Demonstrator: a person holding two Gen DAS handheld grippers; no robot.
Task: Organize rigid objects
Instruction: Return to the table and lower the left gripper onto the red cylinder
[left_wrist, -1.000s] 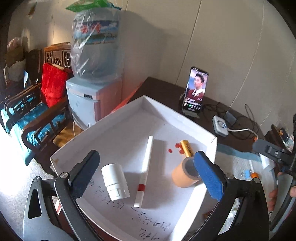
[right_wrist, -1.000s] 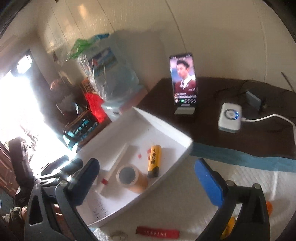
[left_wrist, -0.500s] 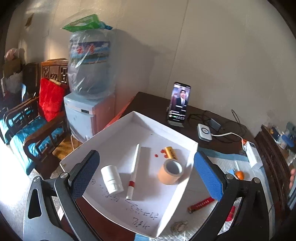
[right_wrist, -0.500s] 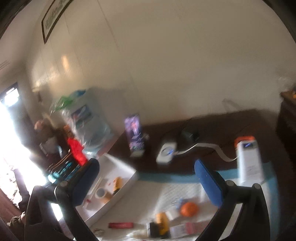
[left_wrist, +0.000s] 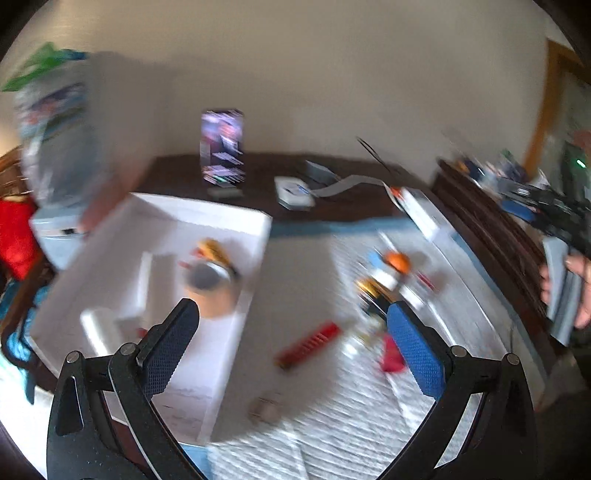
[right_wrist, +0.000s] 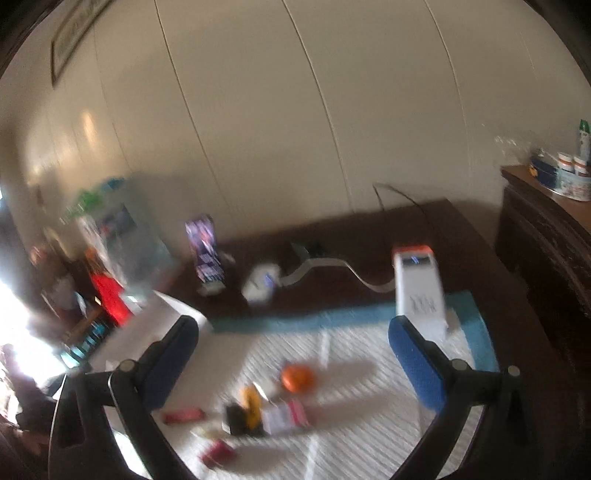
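Both tongs, left (left_wrist: 291, 330) and right (right_wrist: 293, 345), apart, empty | risk: we misjudge blurred red bar (left_wrist: 308, 345) | cause: motion smear.

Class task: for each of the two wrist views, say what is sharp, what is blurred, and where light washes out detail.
Left wrist view: the left hand-held gripper is sharp, while the white tray and red bar are smeared by motion. Right wrist view: the right hand-held gripper is sharp, the orange ball is blurred, and glare washes out the lower left.
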